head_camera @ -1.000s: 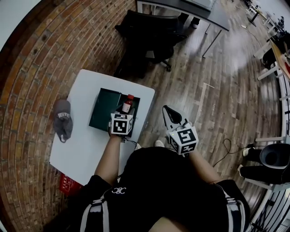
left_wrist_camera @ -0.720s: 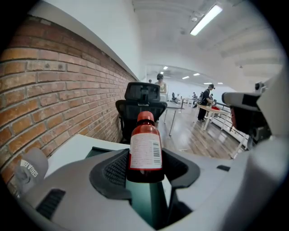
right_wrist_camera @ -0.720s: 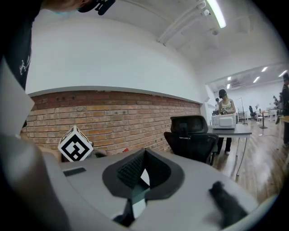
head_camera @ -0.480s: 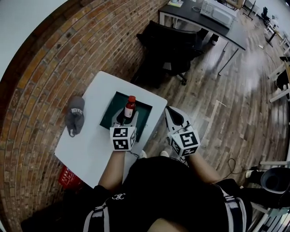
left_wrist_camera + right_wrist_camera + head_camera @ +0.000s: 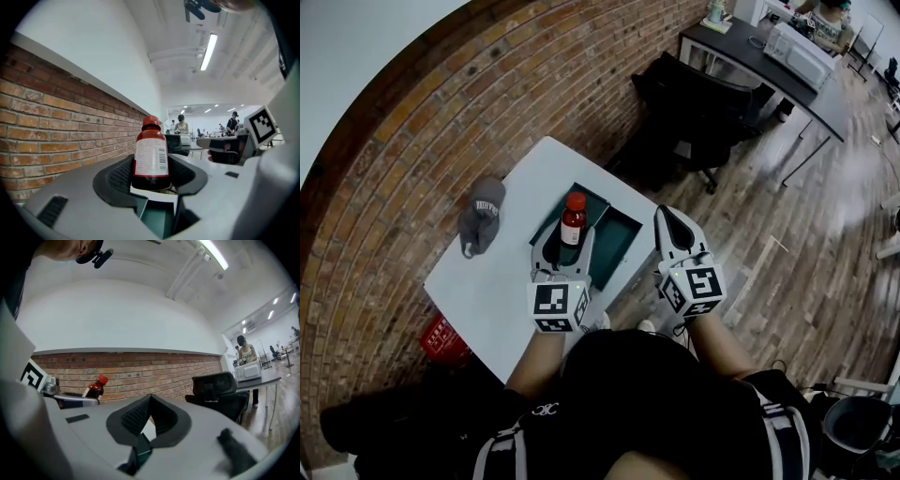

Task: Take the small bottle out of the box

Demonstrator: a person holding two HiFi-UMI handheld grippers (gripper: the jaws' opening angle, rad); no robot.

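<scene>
A small dark-red bottle (image 5: pixel 572 218) with a red cap and white label stands upright between the jaws of my left gripper (image 5: pixel 566 236), which is shut on it and holds it above the open dark-green box (image 5: pixel 623 239) on the white table (image 5: pixel 492 291). In the left gripper view the bottle (image 5: pixel 151 154) sits clamped between the black pads, with the box's green inside below. My right gripper (image 5: pixel 674 228) hovers over the table's right edge beside the box, jaws shut and empty. From the right gripper view (image 5: pixel 149 413) the bottle (image 5: pixel 95 387) shows at the left.
A grey cap (image 5: pixel 481 216) lies on the table's far left side. A brick wall (image 5: pixel 412 141) runs behind the table. A black office chair (image 5: pixel 703 112) stands beyond it, a red crate (image 5: pixel 441 337) sits on the floor at the near left.
My left gripper has lifted the bottle up out of the box and drawn it slightly nearer. The right gripper has moved a little closer to the table edge; the head view has shifted.
</scene>
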